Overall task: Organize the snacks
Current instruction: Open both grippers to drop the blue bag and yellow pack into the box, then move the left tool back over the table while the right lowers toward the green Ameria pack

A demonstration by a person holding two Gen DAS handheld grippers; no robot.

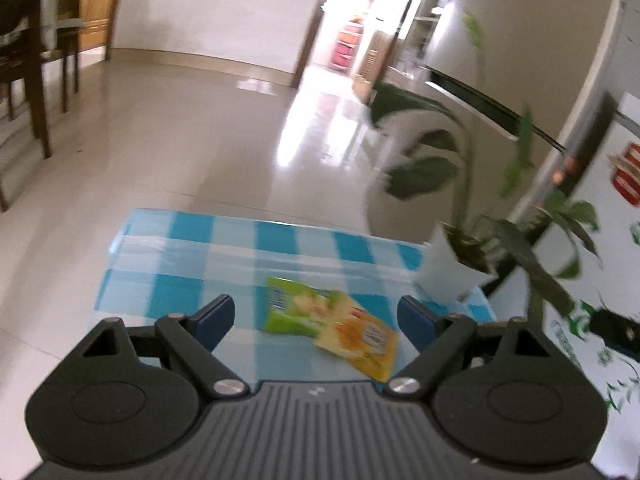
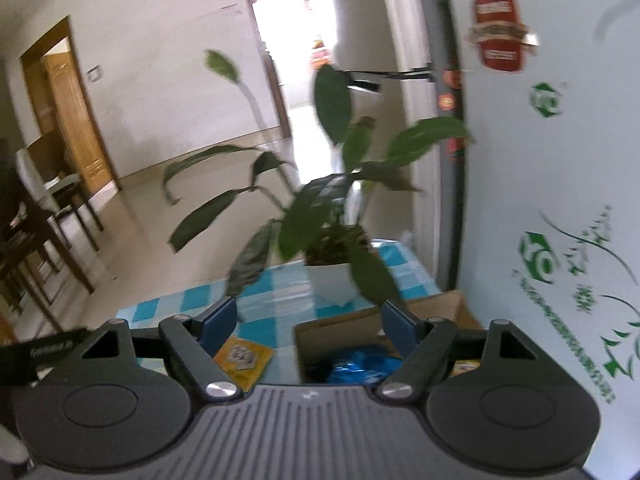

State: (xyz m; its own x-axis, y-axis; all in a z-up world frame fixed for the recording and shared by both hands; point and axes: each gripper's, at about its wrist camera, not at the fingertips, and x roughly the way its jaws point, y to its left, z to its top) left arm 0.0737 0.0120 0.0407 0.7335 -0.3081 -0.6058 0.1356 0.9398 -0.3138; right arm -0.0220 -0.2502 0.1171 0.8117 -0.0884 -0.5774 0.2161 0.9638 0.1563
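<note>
In the left wrist view a green snack packet (image 1: 294, 307) and a yellow snack packet (image 1: 360, 338) lie overlapping on the blue-and-white checked tablecloth (image 1: 192, 256). My left gripper (image 1: 316, 322) is open and empty, held above and just before them. In the right wrist view my right gripper (image 2: 310, 326) is open and empty above a cardboard box (image 2: 340, 326) that holds a blue packet (image 2: 356, 366) and a yellow one (image 2: 466, 366). A yellow packet (image 2: 244, 360) lies on the cloth left of the box.
A potted plant in a white pot (image 2: 328, 280) stands at the table's far right, its leaves spreading over the box; it also shows in the left wrist view (image 1: 452, 268). A white fridge (image 2: 560, 200) stands close on the right. Wooden chairs (image 1: 36, 80) stand far left.
</note>
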